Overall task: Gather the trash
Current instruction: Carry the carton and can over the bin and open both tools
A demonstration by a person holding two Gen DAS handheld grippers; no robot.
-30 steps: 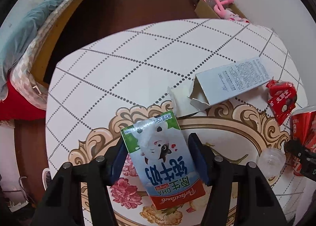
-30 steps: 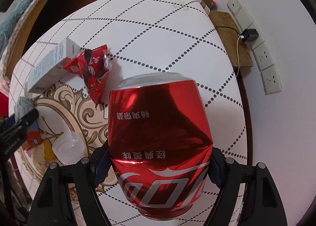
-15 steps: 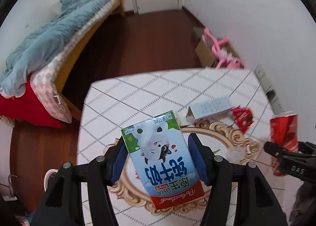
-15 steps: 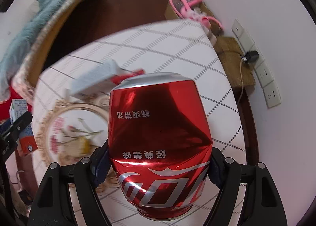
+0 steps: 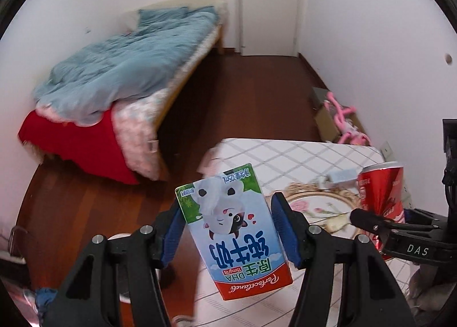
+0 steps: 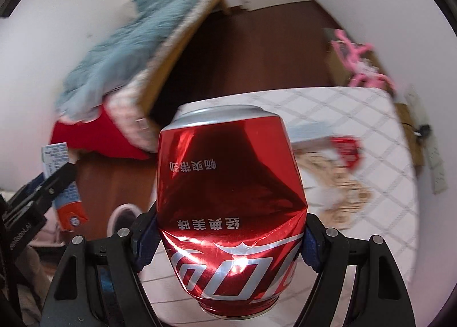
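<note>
Left wrist view showed the left tool (image 5: pixel 228 229) clamping a milk carton (image 5: pixel 234 229) above the surface (image 5: pixel 285 155), bed (image 5: pixel 128 69) beyond; the right tool (image 6: pixel 228 238) gripped a dented can (image 6: pixel 228 198)

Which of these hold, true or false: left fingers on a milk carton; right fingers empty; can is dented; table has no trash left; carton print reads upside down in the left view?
1. The left gripper holds a milk carton. True.
2. The right gripper is empty. False: its fingers clamp a red can.
3. The can is dented. True: its side is creased inward.
4. The table has no trash left. False: a white box and a red wrapper lie on it.
5. The carton's print reads upside down in the left view. True.
</note>
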